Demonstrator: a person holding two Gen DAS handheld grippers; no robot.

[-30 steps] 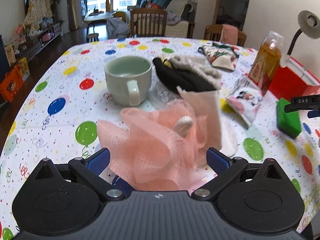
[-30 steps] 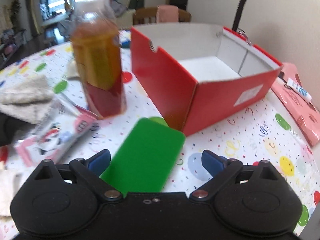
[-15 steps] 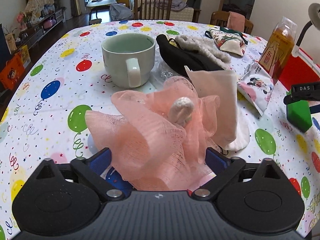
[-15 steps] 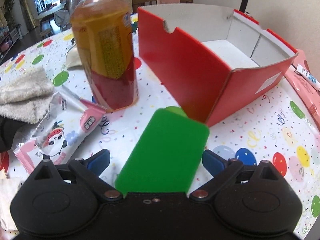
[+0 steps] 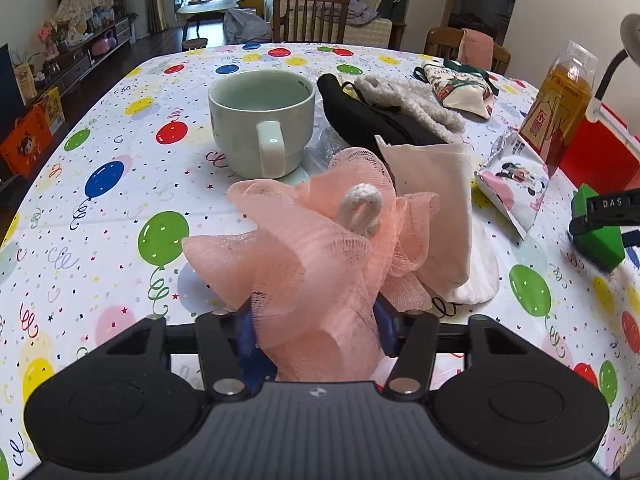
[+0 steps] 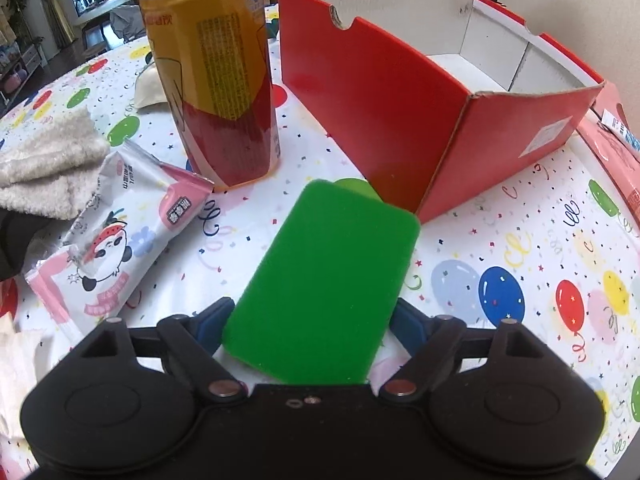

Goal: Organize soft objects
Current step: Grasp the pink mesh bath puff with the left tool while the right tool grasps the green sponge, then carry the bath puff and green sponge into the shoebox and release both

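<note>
My left gripper (image 5: pixel 316 328) is shut on a pink mesh bath pouf (image 5: pixel 316 248) with a white cord loop, which bulges above the jaws. My right gripper (image 6: pixel 312 322) is shut on a flat green sponge (image 6: pixel 328 280) that sticks forward toward the near corner of an open red box (image 6: pixel 384 112). The box inside is white and bare. In the left wrist view the green sponge (image 5: pixel 596 236) and right gripper show at the far right. A beige cloth (image 5: pixel 436 208), a black soft item (image 5: pixel 372 120) and a fuzzy grey one (image 5: pixel 408 100) lie behind the pouf.
A pale green mug (image 5: pixel 262 120) stands behind the pouf. A tea bottle (image 6: pixel 216 76) stands left of the box, a snack packet (image 6: pixel 120 240) beside it. A printed pouch (image 5: pixel 460 84) lies far back. A pink packet (image 6: pixel 616 148) lies right of the box.
The left gripper's jaws closed in on the pink pouf. The right gripper's jaws closed on the green sponge, and it moved closer to the red box and bottle.
</note>
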